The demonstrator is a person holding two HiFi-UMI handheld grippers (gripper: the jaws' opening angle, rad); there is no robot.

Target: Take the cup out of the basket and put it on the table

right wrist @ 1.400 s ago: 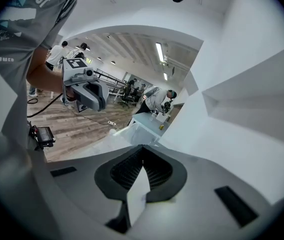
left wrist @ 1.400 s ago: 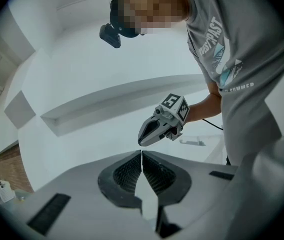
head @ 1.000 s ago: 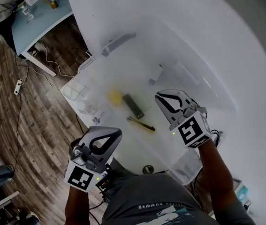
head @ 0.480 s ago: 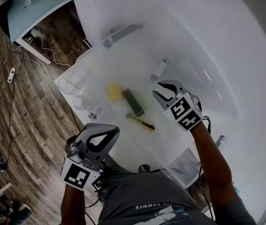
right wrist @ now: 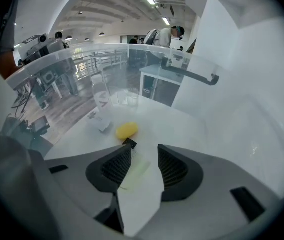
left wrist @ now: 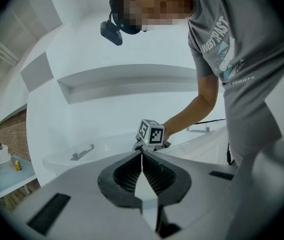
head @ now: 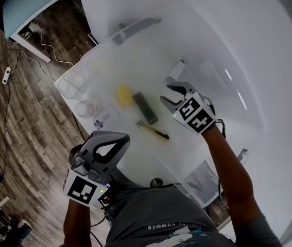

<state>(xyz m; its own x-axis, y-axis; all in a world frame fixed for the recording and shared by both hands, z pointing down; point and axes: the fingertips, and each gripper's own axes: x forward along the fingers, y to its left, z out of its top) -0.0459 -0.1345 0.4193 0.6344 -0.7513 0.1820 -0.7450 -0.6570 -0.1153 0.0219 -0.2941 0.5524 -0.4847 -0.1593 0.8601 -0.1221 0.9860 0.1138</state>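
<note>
White desk under the basket: your right tongs, just opened wide and empty, hang inside to reach the cup at their 9 o'clock; left tongs shut, parked outside.

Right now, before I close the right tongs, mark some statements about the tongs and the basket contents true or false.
1. The right tongs stand open with nothing between them. True; they have just been opening.
2. The left tongs grip the clear plastic cup. False: they are shut on nothing, outside the clear plastic basket.
3. The rounded yellow object lies inside the basket. True.
4. The cup stands outside the basket. False: it is inside, near the basket's left end in the head view.
</note>
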